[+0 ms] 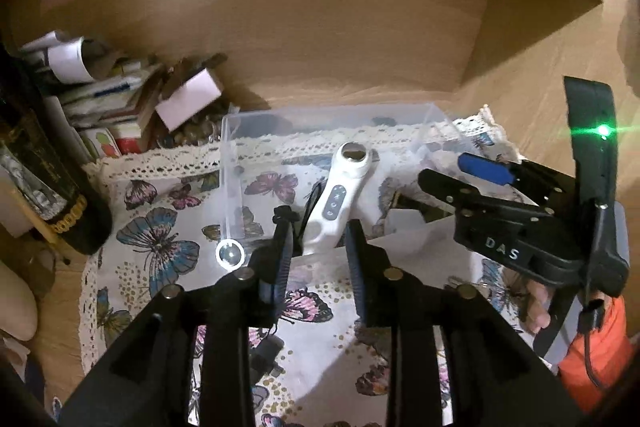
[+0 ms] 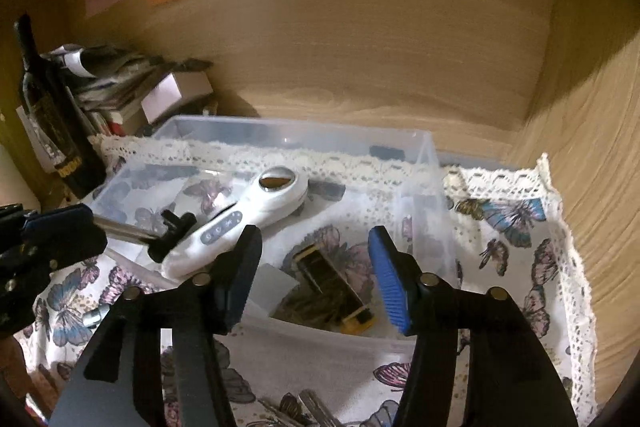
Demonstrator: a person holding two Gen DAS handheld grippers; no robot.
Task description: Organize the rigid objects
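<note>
White wand (image 1: pixel 340 195) lies centre frame, just past the parted, empty left gripper (image 1: pixel 320 251), long axis running away; right gripper (image 2: pixel 316 267) also parted, empty.

A wooden table (image 2: pixel 580 187) carries a butterfly cloth (image 2: pixel 516 227) with a lace edge. On the cloth, just ahead of both pairs of fingers, sits a clear bin (image 2: pixel 424 163). Far left of them stand a dark bottle (image 2: pixel 48 115) and stacked papers (image 2: pixel 116 79); keys (image 2: pixel 304 407) lie under the right fingers.

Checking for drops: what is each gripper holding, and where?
Right gripper: nothing, open above the bin. Left gripper: the white device's handle end lies between its fingers, but a grip cannot be told.
</note>
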